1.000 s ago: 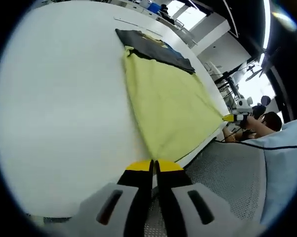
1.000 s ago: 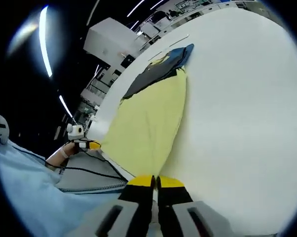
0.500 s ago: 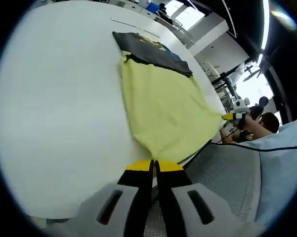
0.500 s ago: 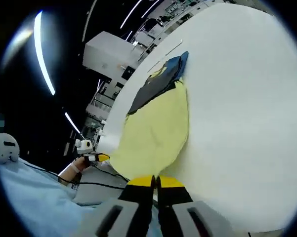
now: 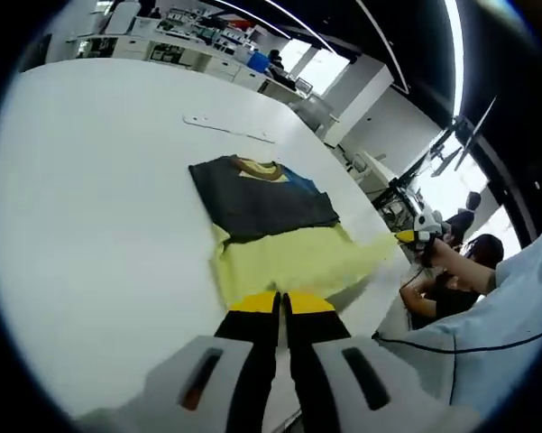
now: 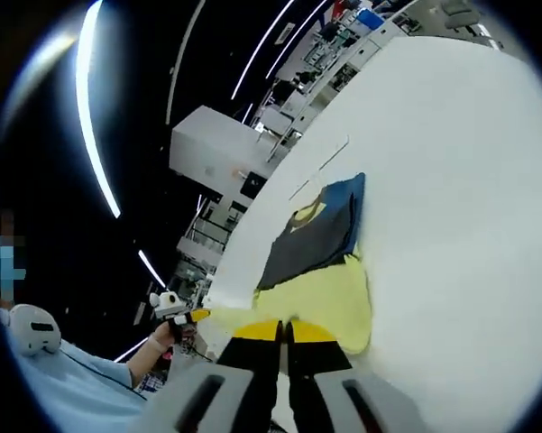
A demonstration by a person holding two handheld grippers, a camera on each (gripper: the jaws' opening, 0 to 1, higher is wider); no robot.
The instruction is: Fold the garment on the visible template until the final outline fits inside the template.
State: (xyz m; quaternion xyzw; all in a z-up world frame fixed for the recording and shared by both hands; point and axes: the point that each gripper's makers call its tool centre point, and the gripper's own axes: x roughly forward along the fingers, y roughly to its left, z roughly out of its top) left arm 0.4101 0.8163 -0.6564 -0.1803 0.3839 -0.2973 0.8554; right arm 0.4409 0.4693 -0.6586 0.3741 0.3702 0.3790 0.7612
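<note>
- The left hand-held gripper rises from the bottom of the left gripper view, its yellow-tipped jaws pressed together on the near corner of the garment, pointing across the white bench.
- The right hand-held gripper stands likewise in the right gripper view, jaws clenched on the other near corner of the garment, which runs away from its tips.
- In the left gripper view the right hand-held gripper also shows at the right, with a person's hand behind it, gripping the cloth's far corner just past the bench edge.
- In the right gripper view the left hand-held gripper enters low on the left, held by a hand with a pale blue sleeve below it.
- The garment lies on the bench: its yellow part is nearest the grippers and stretched between them, while the dark grey and blue part lies flat farther off, with a yellow collar at the far end.
- A thin pale strip lies on the bench beyond the garment, well apart from it.
</note>
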